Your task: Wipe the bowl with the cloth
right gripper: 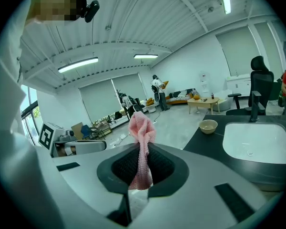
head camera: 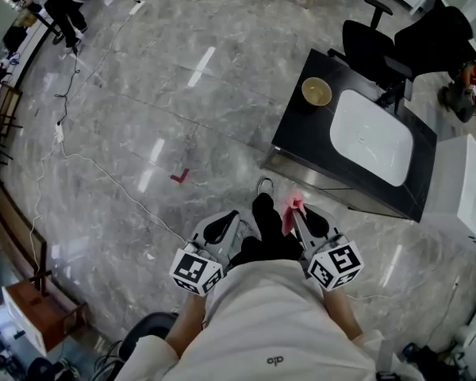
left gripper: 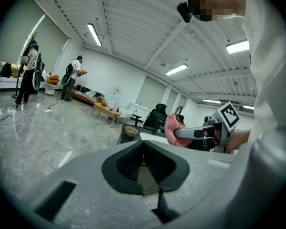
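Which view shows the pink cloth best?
The right gripper view: the cloth sits centred and close, pinched by the right gripper. The head view shows only a small pink tuft; the left gripper view, a distant bunch.

Black counter (head camera: 298, 130) w/ inset white sink (head camera: 371, 137); bowl (head camera: 316, 91) sits on its corner.

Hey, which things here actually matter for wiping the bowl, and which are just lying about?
For the job:
pink cloth, clamped in the right gripper
bowl on the black counter

Lying about:
white sink
office chair
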A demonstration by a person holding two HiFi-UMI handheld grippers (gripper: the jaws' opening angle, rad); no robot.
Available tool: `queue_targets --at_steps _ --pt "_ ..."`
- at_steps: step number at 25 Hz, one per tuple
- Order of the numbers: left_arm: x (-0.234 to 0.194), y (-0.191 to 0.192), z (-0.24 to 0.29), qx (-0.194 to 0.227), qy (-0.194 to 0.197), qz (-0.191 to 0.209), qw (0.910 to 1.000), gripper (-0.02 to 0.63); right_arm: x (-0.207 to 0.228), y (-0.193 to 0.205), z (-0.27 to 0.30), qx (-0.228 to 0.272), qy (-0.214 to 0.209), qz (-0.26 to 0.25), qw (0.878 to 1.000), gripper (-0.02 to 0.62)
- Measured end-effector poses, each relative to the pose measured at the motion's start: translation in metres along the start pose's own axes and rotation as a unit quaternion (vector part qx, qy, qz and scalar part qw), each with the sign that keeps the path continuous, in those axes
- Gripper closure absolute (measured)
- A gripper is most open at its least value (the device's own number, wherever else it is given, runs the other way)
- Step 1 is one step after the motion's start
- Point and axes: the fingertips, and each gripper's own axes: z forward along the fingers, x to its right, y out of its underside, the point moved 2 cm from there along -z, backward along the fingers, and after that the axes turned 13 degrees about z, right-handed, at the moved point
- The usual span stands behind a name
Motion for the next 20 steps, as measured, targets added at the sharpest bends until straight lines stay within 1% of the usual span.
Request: queue_targets --at_steps 3,6,8,10,12,14,17,20 --pt "-0.018 -0.003 0.029 -0.002 0.006 0.004 1.0000 0.594 0.021 -0.008 0.024 0.004 0.011 0.016 1.000 0.568" --pt "-0.038 -0.025 0.054 0.000 0.010 0.026 0.9996 0.594 0.036 -0.029 0.060 0.023 0.018 0.041 0.999 0.568" --pt "-0.054 -0.044 0.064 -0.002 0.016 0.041 0.9990 0.594 0.037 -0.049 0.085 0.034 0.014 0.055 0.998 0.568" --pt "-0.071 -0.060 0.076 -0.005 0.028 0.057 0.9980 0.594 0.035 -0.070 0.106 0.047 0.003 0.056 0.997 0.568" --pt "-0.089 -0.073 0.093 -0.009 0.036 0.076 0.9964 0.594 0.038 -0.090 0.121 0.061 -0.002 0.056 0.997 0.568" --pt "-0.102 -0.084 0.112 -0.007 0.041 0.082 0.9957 0.594 0.047 -0.104 0.129 0.070 0.001 0.059 0.996 0.568" --pt "-0.112 -0.096 0.142 -0.003 0.058 0.081 0.9950 0.594 0.067 -0.118 0.132 0.079 0.021 0.064 0.995 0.568" --pt "-0.109 -0.097 0.171 -0.017 0.097 0.085 0.9915 0.594 0.091 -0.128 0.125 0.096 0.056 0.079 0.991 0.568"
